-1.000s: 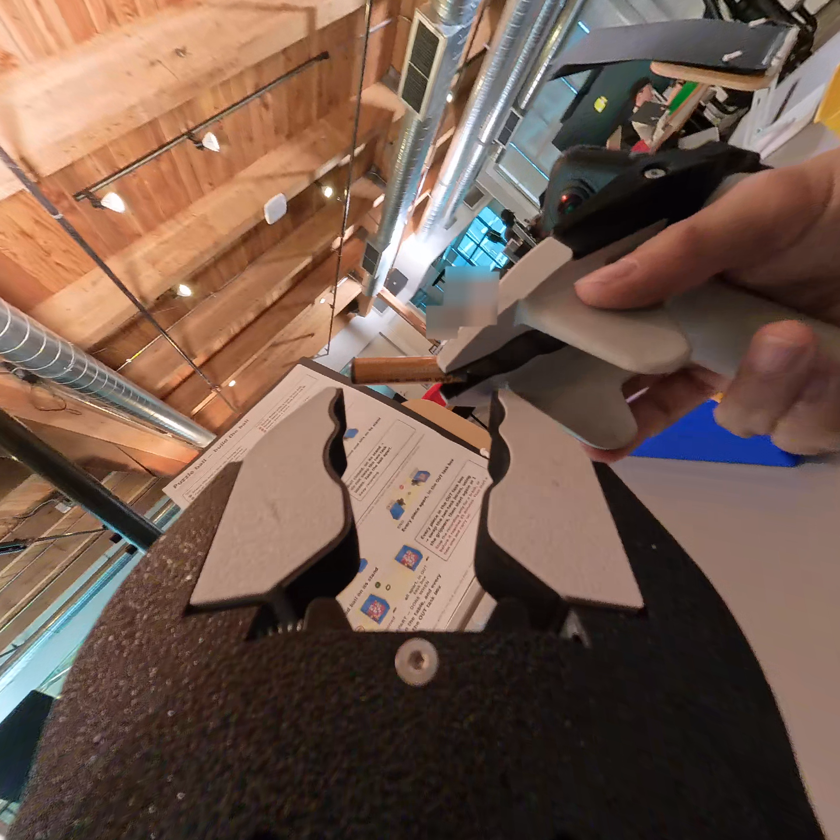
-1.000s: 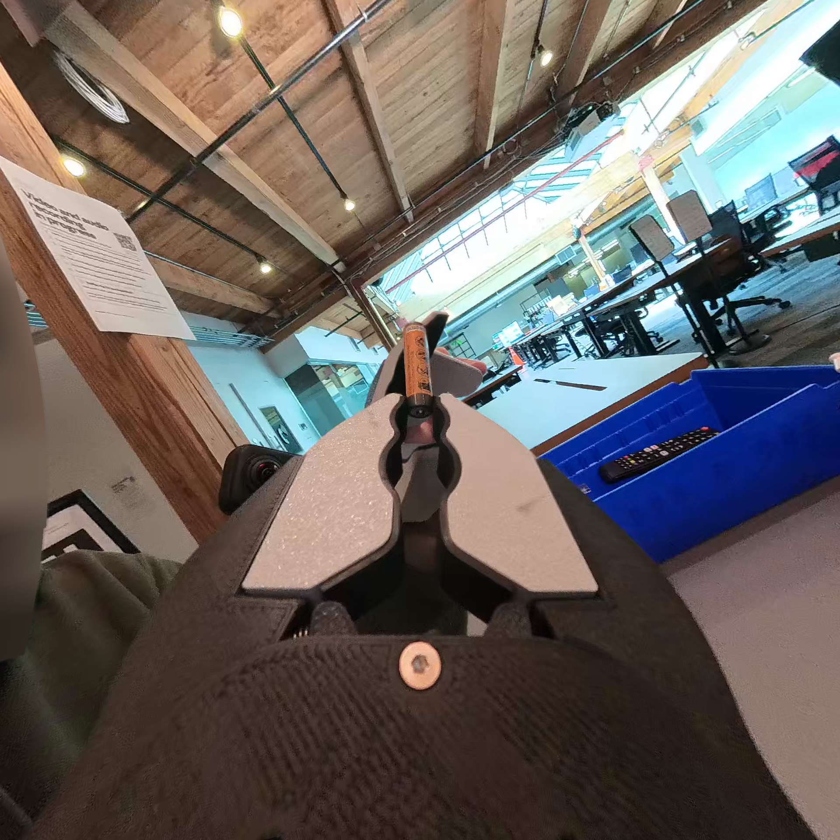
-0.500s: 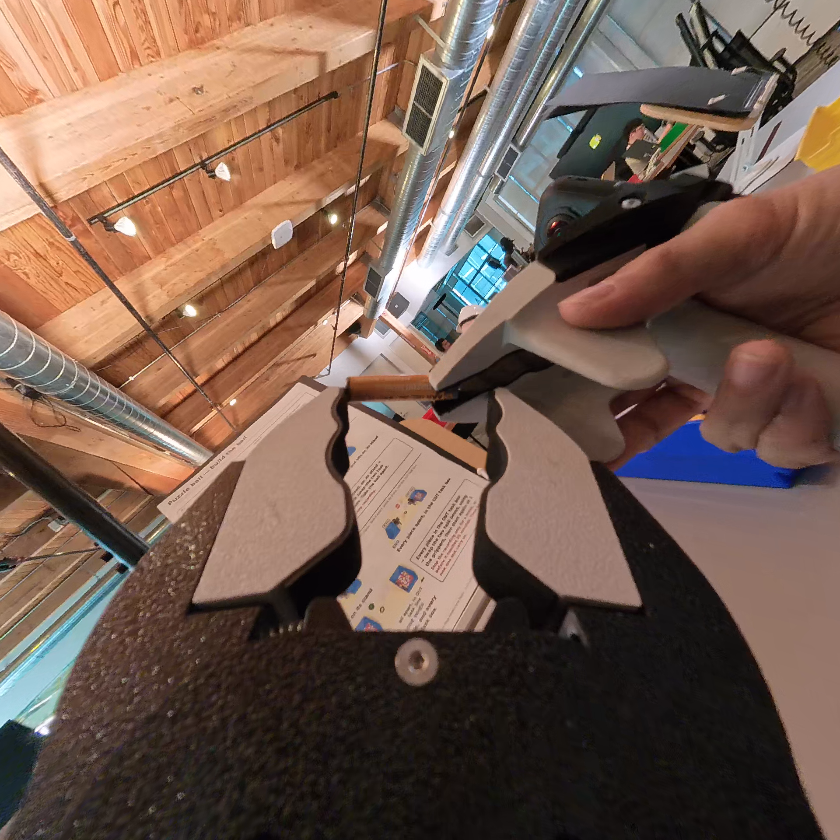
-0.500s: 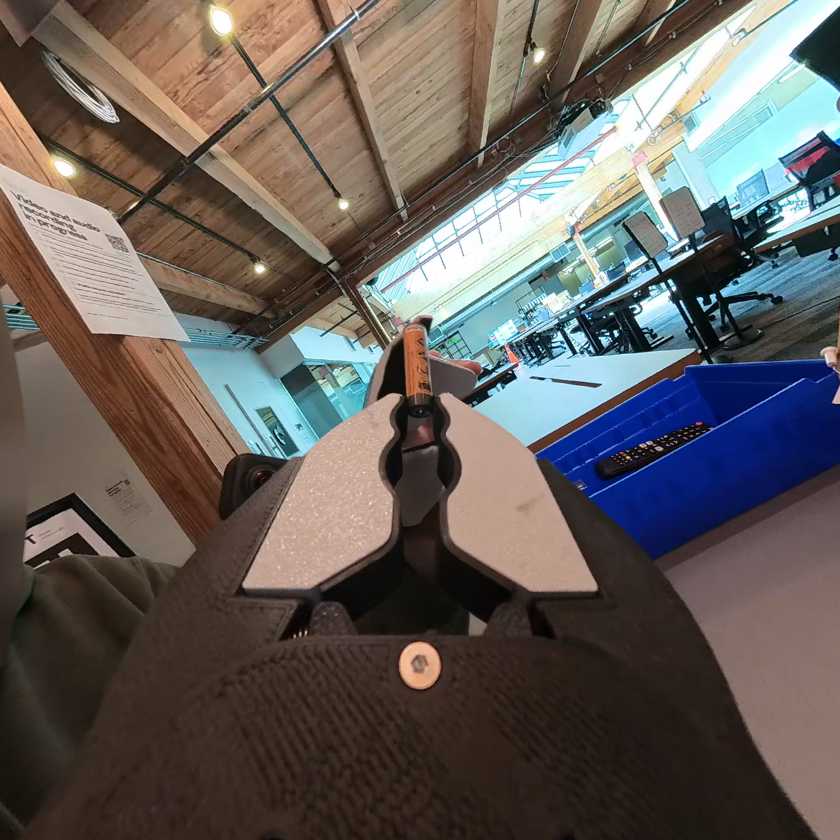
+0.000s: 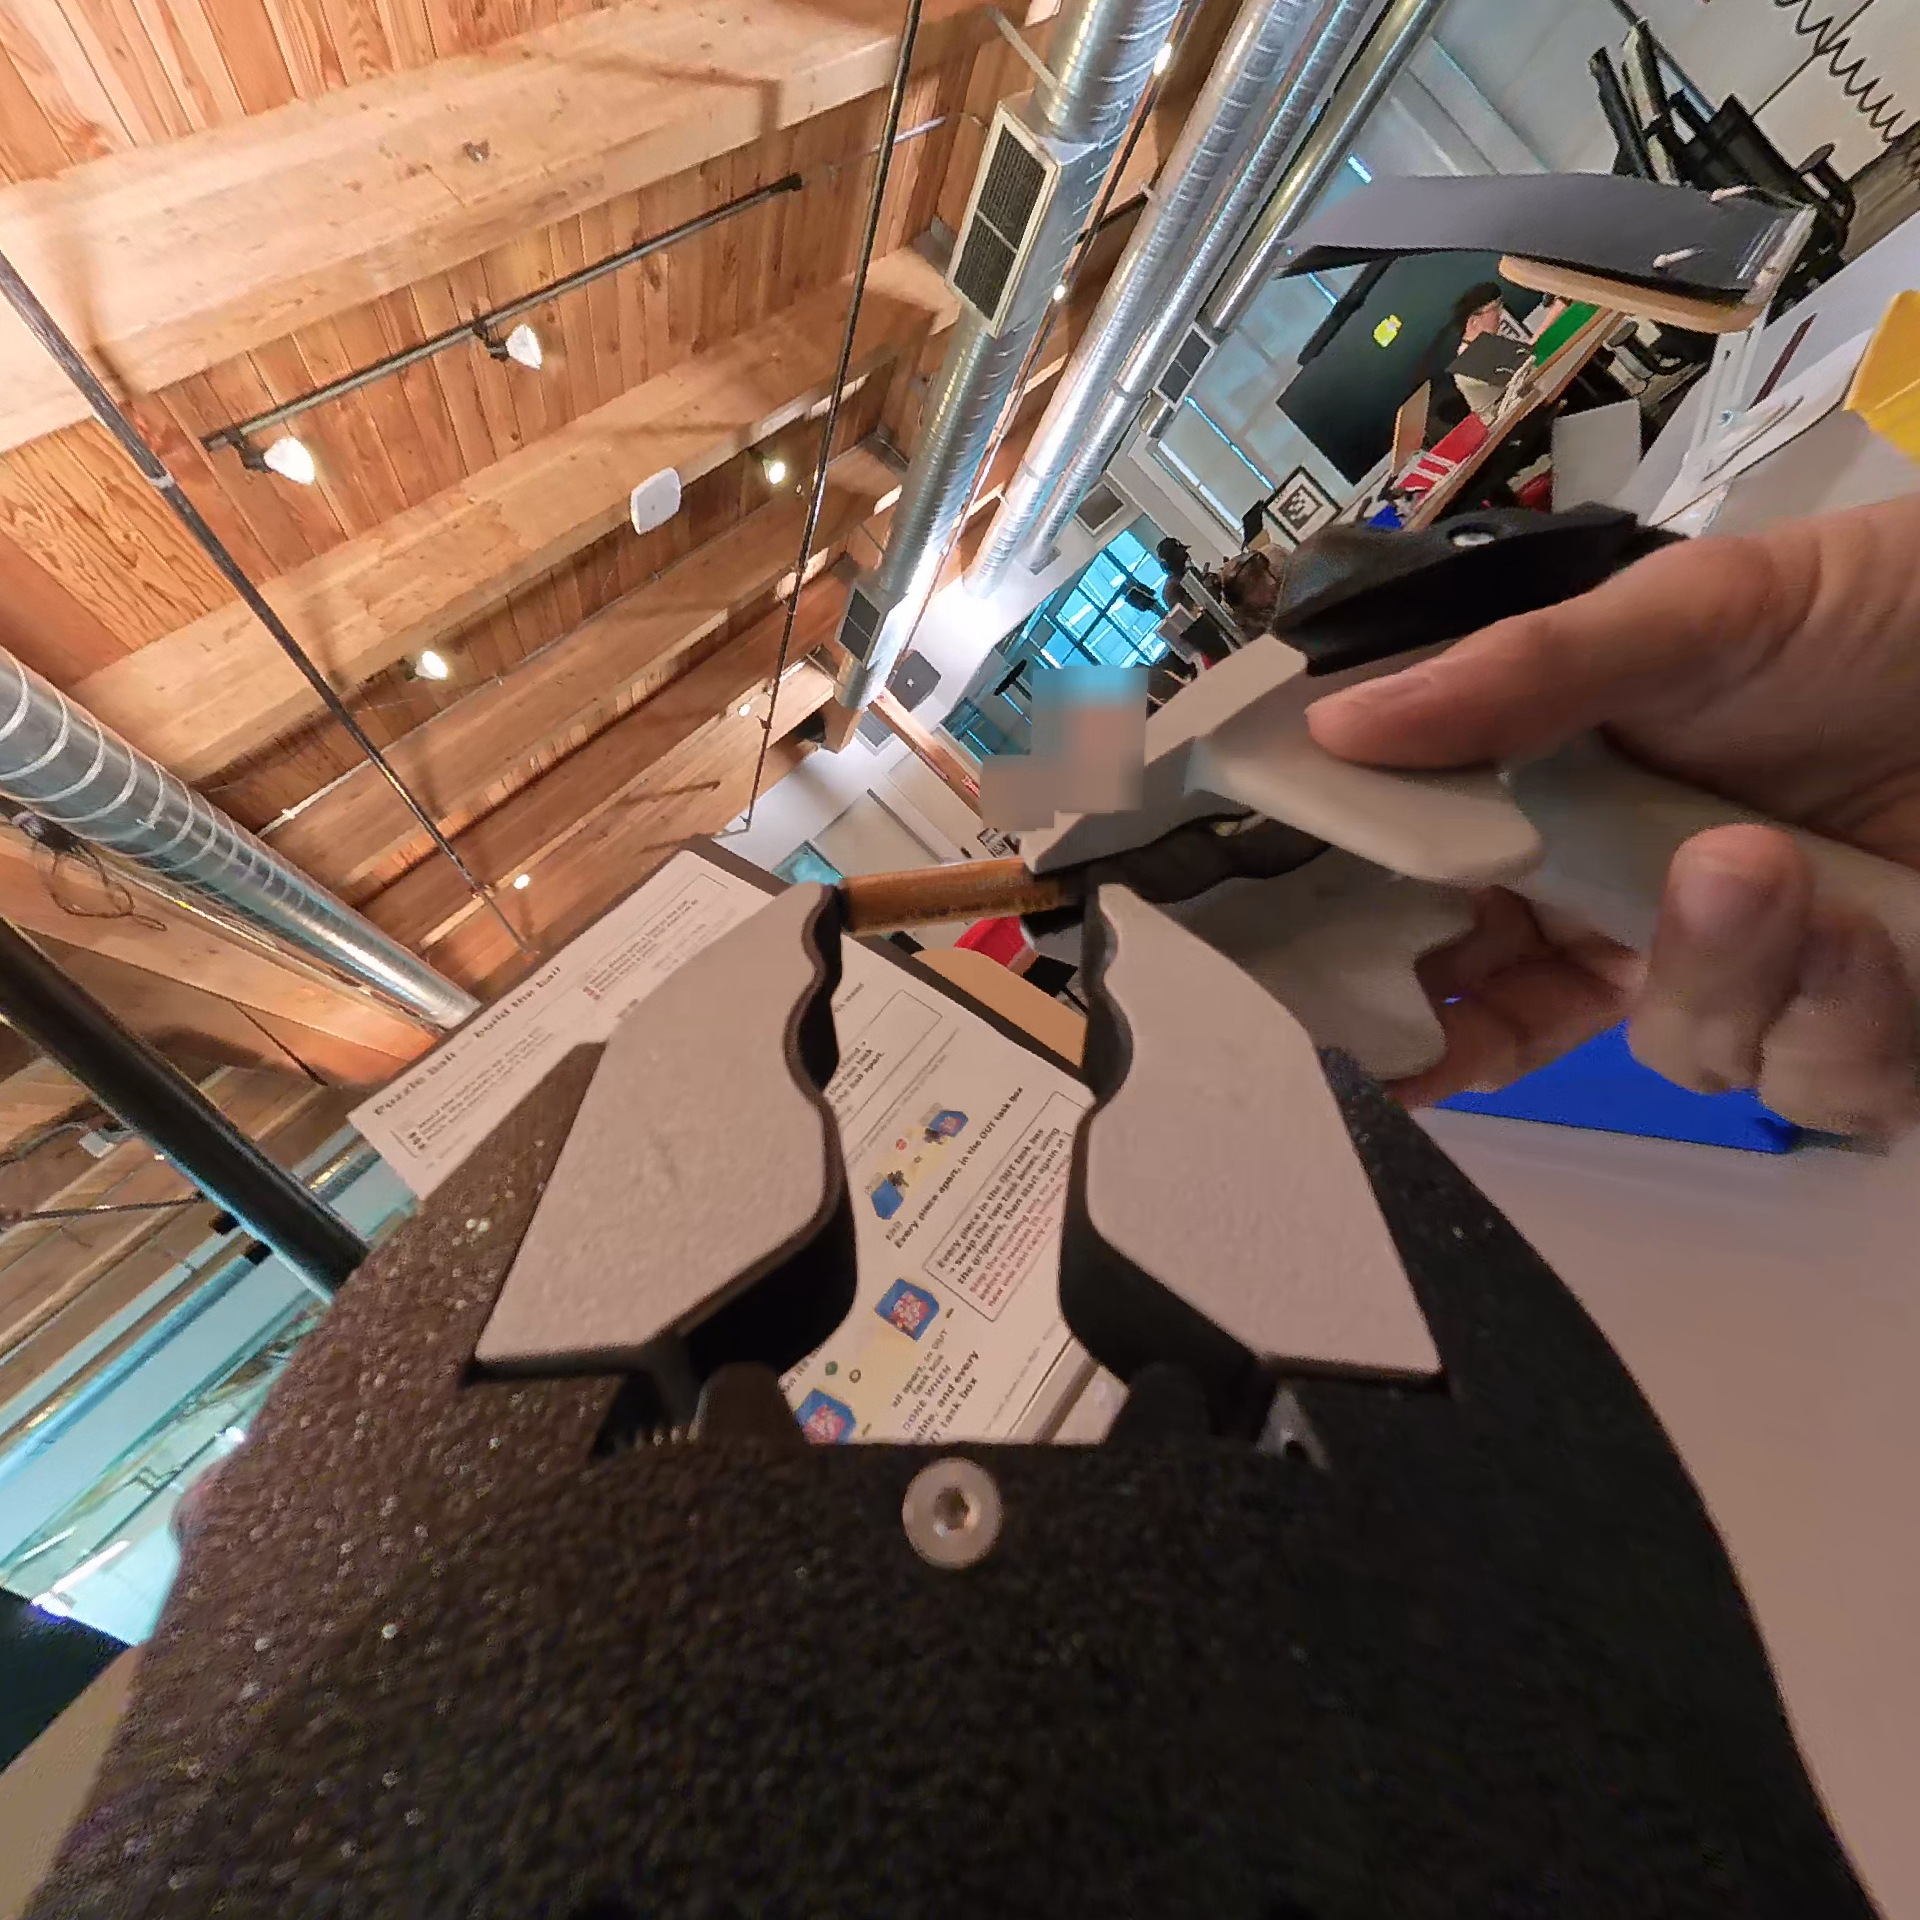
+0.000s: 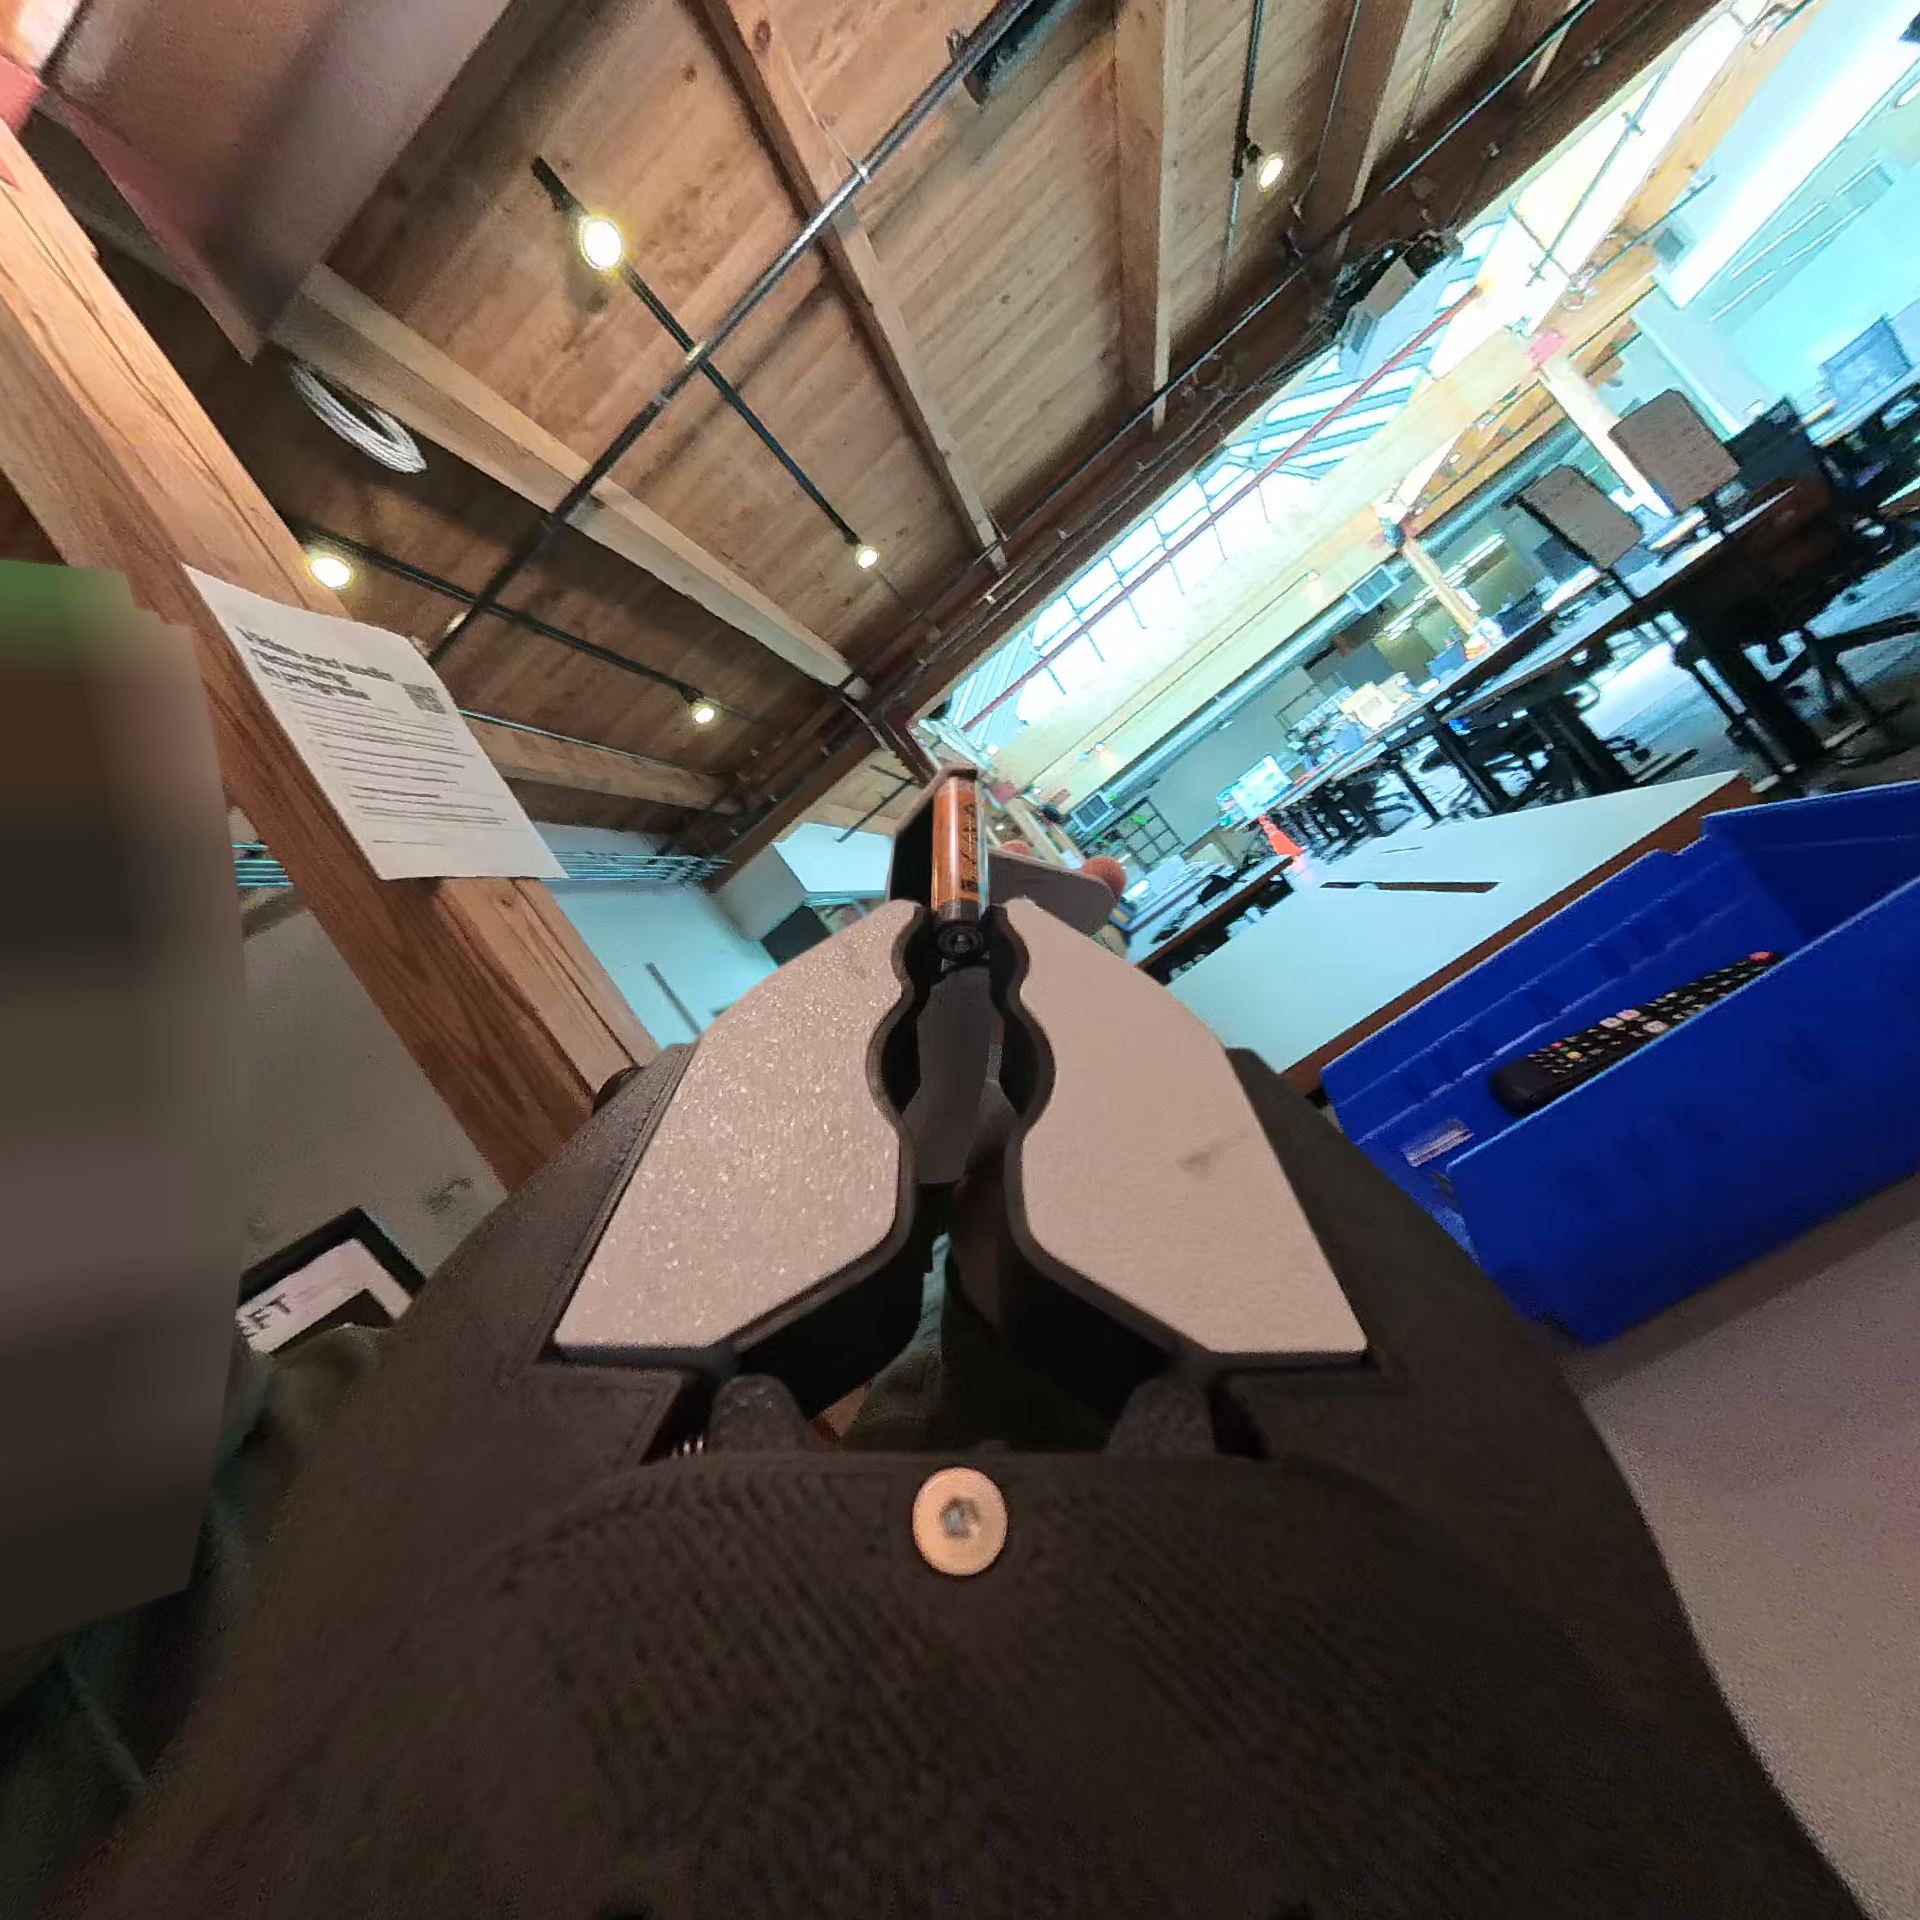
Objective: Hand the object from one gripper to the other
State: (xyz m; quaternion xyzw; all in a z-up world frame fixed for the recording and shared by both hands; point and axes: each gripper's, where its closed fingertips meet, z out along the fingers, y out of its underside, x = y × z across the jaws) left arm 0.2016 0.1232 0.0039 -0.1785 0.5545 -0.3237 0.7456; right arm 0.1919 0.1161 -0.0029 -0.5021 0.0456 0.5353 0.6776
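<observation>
The object is a copper-and-black battery (image 5: 940,902). My right gripper (image 6: 956,920) is shut on its lower end, and the battery (image 6: 956,857) sticks out past the tips. In the left wrist view the right gripper (image 5: 1049,862) comes in from the right, held by a hand (image 5: 1662,748). My left gripper (image 5: 961,914) is open. The battery lies crosswise in the gap between its fingertips, its free end at the left finger's tip. Parts of the left gripper (image 6: 1055,888) show behind the battery in the right wrist view.
A blue bin (image 6: 1662,1174) with a black remote (image 6: 1642,1029) in it stands on the grey table (image 6: 1766,1403) to the right. The bin (image 5: 1621,1091) also shows under the hand. A printed instruction sheet (image 5: 935,1195) stands behind the left fingers. A wooden post (image 6: 312,831) is at left. The tips of both grippers are at nearly the same place.
The battery, which was beyond the left fingertips, now sits level with them in the gap. The left jaws stay open. The right gripper stays shut on the battery and has tilted.
</observation>
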